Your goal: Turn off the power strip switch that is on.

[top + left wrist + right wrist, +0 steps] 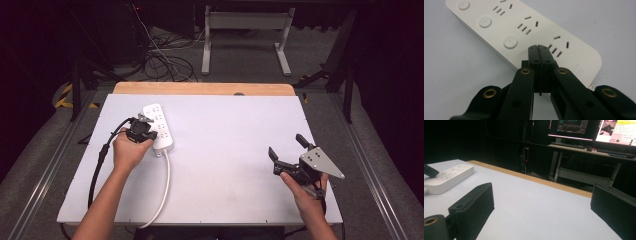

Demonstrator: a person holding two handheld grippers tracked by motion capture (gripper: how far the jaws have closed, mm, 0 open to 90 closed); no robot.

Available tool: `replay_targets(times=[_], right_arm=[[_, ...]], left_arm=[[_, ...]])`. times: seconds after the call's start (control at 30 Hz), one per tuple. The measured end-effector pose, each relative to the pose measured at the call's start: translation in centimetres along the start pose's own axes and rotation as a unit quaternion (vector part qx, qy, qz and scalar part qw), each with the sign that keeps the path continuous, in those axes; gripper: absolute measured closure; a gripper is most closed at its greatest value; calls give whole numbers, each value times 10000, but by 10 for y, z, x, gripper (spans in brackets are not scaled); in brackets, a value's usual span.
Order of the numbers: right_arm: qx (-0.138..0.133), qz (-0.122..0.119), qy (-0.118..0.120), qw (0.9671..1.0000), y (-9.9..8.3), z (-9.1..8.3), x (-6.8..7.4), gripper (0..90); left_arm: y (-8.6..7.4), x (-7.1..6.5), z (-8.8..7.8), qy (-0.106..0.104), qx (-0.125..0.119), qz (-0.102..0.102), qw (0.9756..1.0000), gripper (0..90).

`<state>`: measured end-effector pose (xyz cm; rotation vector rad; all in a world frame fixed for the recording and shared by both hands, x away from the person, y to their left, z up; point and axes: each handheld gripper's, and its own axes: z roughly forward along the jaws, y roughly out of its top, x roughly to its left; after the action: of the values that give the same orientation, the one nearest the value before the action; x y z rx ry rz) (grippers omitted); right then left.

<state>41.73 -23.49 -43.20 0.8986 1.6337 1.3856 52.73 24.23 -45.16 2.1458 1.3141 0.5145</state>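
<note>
A white power strip (160, 126) lies at the table's left, its white cord (165, 186) running toward the near edge. My left gripper (143, 120) is shut, empty, with its tips over the strip's top. In the left gripper view the closed jaws (539, 48) point down at the power strip (499, 27), between a round switch (510, 42) and a socket; whether they touch it I cannot tell. My right gripper (286, 145) hovers open at the right, empty. Its own view looks between the wide-apart pads (475, 203) at the power strip (449, 177) far left.
The white tabletop (225, 165) ends in a wooden strip (200, 88) at the far edge. Beyond it stand a white desk frame (245, 37) and tangled floor cables (165, 60). Lit monitors (596, 128) sit on a desk in the dark background.
</note>
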Motion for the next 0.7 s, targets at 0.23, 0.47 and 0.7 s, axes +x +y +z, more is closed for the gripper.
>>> replay_targets(times=[0.23, 0.47, 0.7], right_arm=[[5, -10, -20, 10000, 1, -1, 0, 52], [1, -26, -52, 10000, 1, -1, 0, 54], [-21, -10, -25, 10000, 1, -1, 0, 54]], left_arm=[[0, 0, 0, 2, -5, -12, 10000, 900], [0, 2, 0, -33, 20, -28, 10000, 900], [2, 0, 1, -35, 110, 34, 9999, 900]])
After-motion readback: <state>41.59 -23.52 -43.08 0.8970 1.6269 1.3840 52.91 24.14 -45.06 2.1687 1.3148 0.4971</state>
